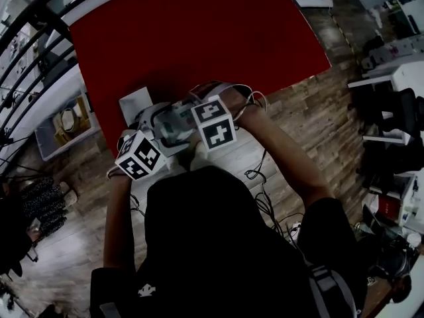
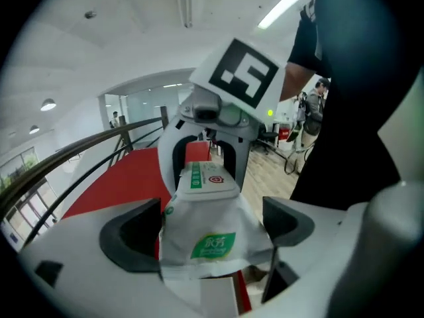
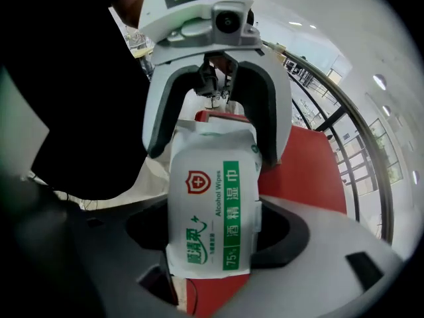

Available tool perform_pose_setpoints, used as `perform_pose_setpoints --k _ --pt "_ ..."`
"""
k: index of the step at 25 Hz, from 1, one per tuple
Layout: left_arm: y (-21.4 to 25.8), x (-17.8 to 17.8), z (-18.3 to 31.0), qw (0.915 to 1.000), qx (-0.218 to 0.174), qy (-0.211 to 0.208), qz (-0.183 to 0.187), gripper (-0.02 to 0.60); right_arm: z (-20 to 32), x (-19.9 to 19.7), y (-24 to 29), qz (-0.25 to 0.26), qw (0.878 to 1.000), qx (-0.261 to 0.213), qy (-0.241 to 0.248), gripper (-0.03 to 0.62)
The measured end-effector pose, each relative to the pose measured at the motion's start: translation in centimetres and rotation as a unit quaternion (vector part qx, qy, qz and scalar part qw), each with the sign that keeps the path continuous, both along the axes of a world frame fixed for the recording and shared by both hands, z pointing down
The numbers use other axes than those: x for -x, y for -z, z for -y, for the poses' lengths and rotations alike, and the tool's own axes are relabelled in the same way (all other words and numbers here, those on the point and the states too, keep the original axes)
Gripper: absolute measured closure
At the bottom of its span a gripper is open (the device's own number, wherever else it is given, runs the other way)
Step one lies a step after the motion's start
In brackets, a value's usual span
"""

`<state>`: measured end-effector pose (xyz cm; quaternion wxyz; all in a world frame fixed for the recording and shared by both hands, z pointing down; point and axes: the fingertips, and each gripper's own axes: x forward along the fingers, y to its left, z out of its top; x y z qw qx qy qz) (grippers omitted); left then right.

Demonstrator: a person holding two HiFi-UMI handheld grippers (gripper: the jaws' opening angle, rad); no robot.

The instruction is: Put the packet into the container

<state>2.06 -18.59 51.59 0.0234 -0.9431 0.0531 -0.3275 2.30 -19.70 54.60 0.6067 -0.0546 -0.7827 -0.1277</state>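
Observation:
A white packet of alcohol wipes with green print is held in the air between both grippers. My right gripper is shut on it, its dark pads pressing both long edges. In the left gripper view the packet lies between the jaws of my left gripper, which stand wide open, the right pad clear of it. In the head view the packet shows between the two marker cubes. A white box-like container sits on the red mat just beyond the grippers.
The red mat covers the floor ahead, with wood flooring around it. A black railing runs along the left. A low white shelf with objects stands at left. Cables trail by the person's right arm.

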Motion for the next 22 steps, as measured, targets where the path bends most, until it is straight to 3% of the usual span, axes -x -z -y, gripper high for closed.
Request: perform_pose_setpoints --k 5,9,12,18,22 --pt "-1.1 -1.2 -0.3 0.9989 -0.013 -0.026 0.038 0.109 -0.4 -0.6 0.4 -0.009 1.000 -0.009 -0.005 0.255" --pt "-2.5 -1.3 -0.4 0.9952 -0.011 -0.033 0.092 0.110 -0.9 0.3 1.2 0.009 1.000 -0.003 -0.011 0.255" --pt "-2.7 -1.2 0.0 0.9951 -0.004 -0.019 0.097 0.115 -0.7 0.5 1.0 0.013 1.000 0.000 -0.008 0.255" --pt "-2.8 -0.6 0.8 0.9927 -0.002 0.002 0.121 0.238 -0.1 0.7 0.9 0.015 1.000 0.003 0.003 0.255" --pt "-2.7 -0.4 1.2 0.9926 -0.006 0.010 0.121 0.275 0.2 0.9 0.9 0.014 1.000 0.007 0.009 0.255"
